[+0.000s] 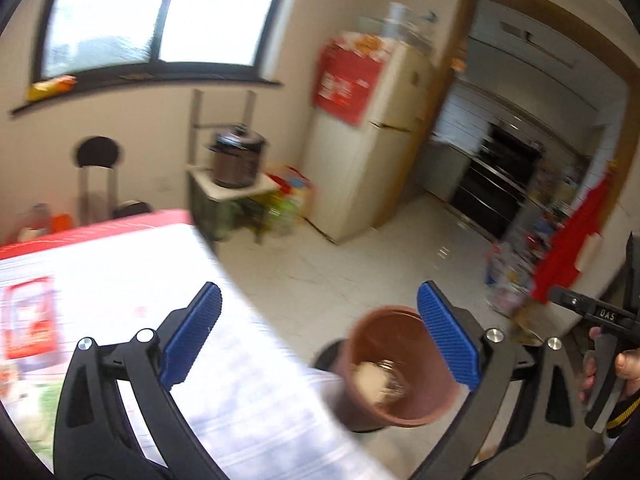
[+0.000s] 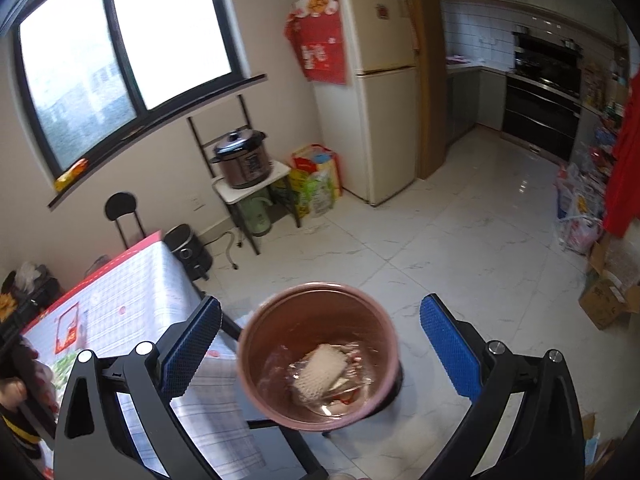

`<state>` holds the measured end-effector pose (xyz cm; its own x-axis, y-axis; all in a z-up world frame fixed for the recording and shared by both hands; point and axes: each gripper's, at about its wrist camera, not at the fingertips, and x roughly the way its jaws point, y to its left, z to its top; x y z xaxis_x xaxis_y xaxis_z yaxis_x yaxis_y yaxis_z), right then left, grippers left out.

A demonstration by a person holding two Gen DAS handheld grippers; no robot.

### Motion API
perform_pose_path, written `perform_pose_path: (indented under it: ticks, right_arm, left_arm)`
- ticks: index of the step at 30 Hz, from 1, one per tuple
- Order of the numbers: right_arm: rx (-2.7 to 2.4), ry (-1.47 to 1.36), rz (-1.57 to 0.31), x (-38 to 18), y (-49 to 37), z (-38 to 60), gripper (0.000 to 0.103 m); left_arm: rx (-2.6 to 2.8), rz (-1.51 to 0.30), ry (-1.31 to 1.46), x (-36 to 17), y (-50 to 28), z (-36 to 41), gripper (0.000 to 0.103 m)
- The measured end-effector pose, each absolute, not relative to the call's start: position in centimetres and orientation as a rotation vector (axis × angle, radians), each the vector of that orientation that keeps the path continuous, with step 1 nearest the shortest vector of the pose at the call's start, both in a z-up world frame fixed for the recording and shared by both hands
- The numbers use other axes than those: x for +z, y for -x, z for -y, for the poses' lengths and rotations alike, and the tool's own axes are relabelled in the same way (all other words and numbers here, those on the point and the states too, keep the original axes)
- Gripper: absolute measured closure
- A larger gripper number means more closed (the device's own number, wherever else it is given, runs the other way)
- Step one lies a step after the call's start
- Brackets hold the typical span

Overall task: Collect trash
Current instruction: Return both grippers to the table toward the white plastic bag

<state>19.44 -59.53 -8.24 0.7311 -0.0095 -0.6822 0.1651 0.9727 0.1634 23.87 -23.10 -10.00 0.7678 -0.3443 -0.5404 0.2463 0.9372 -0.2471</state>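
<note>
Blue ribbed pads fill the bottom of both views. On my left claw (image 1: pixel 320 340) they stand spread as wide as they go, with nothing gripped; its right pad sits just beside the rim of the brown bin (image 1: pixel 394 368), and I cannot tell whether it touches. My right claw (image 2: pixel 320 344) is released too — its pads stand apart on either side of the bin (image 2: pixel 318 354) with clear gaps, holding nothing.

That round bin stands on the pale tiled floor (image 2: pixel 460 240) at the corner of the tabletop (image 2: pixel 132 292), which wears a white checked cloth with a red border. Down inside the bin lies the trash — a whitish crumpled wad (image 2: pixel 320 372) on clear plastic wrap, seen sharply from the right and only as a pale blur (image 1: pixel 374 378) from the left.

At the right edge of the left view my right hand (image 1: pixel 612 372) holds its black handle. Further off, a cream fridge (image 2: pixel 380 92) stands by the wall, and a dark cooker (image 2: pixel 242 160) sits on a small rack under the window (image 2: pixel 120 40).
</note>
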Motion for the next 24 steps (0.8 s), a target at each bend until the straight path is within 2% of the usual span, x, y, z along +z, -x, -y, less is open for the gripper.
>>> perform_pose_path:
  ticks: [11,16,24]
  right_arm:
    - [0.116,-0.164,-0.767,-9.2,-22.1,50.9,0.005]
    - [0.213,-0.127,-0.794,-9.7,-22.4,45.4,0.005]
    - [0.403,-0.052,-0.836,-9.7,-21.8,35.0,0.005]
  left_arm:
    - [0.146,-0.495,0.268,-7.2,-10.9,4.2,0.006]
    - [0.36,-0.49,0.343,-8.5,-3.8,-2.9,0.006]
    - [0.508,-0.519,0.386,-11.2,3.6,-9.4,0.006]
